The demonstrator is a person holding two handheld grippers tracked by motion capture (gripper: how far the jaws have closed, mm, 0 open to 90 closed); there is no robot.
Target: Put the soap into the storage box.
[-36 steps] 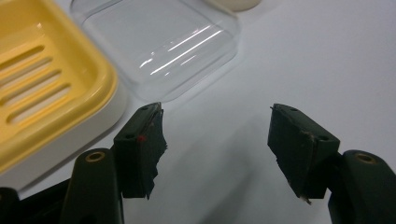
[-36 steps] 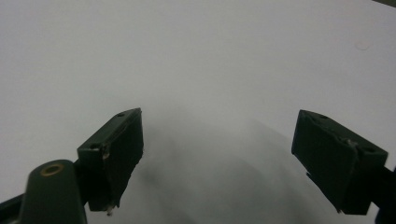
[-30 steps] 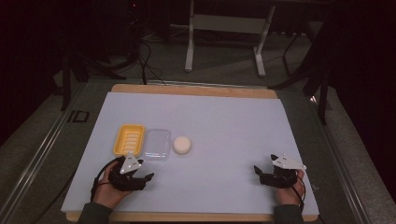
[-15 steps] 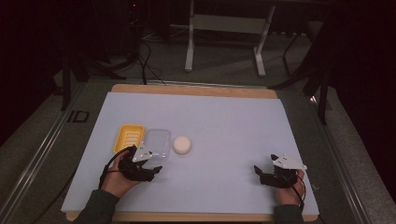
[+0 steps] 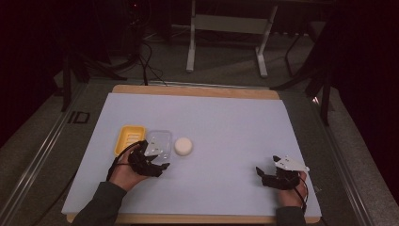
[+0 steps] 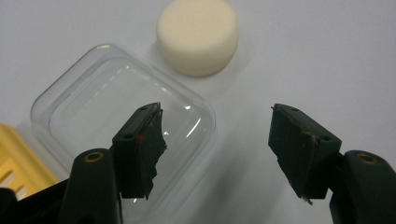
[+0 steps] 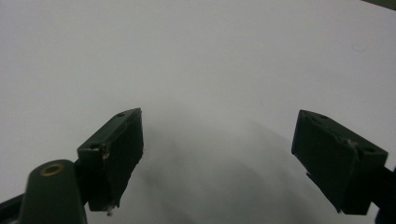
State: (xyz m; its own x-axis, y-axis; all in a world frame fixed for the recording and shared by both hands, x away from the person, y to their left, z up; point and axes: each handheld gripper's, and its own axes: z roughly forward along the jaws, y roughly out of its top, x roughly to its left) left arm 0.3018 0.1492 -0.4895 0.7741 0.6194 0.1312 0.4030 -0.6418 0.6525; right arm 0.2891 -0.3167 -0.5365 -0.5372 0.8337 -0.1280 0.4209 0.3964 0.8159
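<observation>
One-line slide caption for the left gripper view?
Open left gripper hovers over a clear plastic lid, near a round white sponge and a yellow tray.

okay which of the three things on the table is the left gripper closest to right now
The clear plastic lid, the middle one. The open left gripper hovers over its corner, with the yellow tray and white round sponge beside it.

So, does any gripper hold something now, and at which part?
Nothing is held. The left gripper is open over the clear lid; the right gripper is open too.
</observation>
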